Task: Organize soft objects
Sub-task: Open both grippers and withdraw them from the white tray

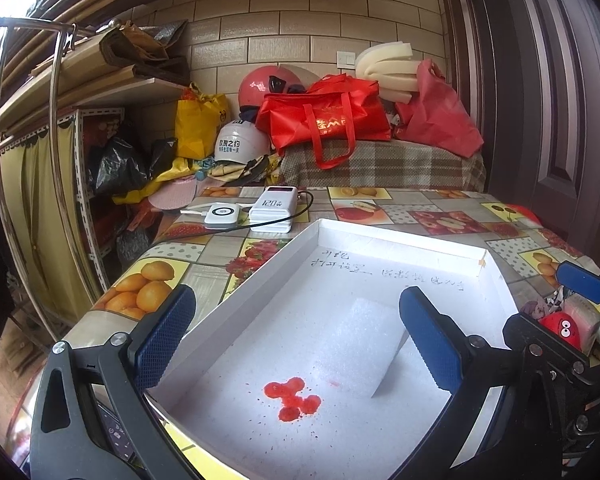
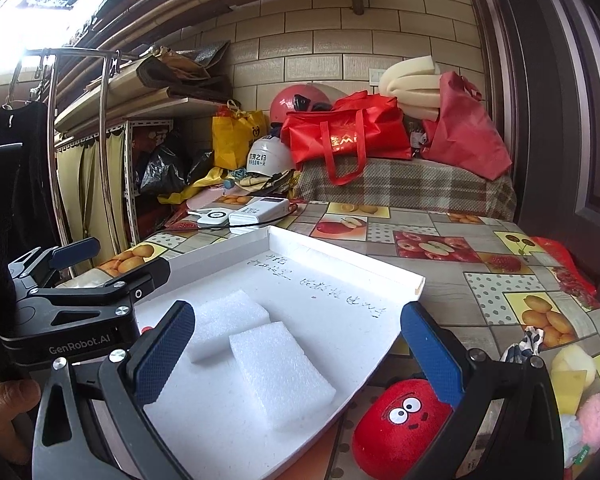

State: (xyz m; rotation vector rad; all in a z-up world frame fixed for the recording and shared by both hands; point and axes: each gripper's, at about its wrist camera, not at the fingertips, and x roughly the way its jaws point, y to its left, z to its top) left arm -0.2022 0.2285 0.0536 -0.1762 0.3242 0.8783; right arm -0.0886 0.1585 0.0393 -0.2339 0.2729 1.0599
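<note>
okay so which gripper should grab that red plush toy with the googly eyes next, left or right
Right, probably. The right gripper is open, and the red plush toy lies just beside its right finger, outside the white tray. The left gripper hangs open over the tray, farther from the toy.

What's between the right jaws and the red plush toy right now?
Nothing. In the right wrist view the open right gripper hangs over the white tray, and the red plush toy lies unobstructed beside its right finger.
</note>
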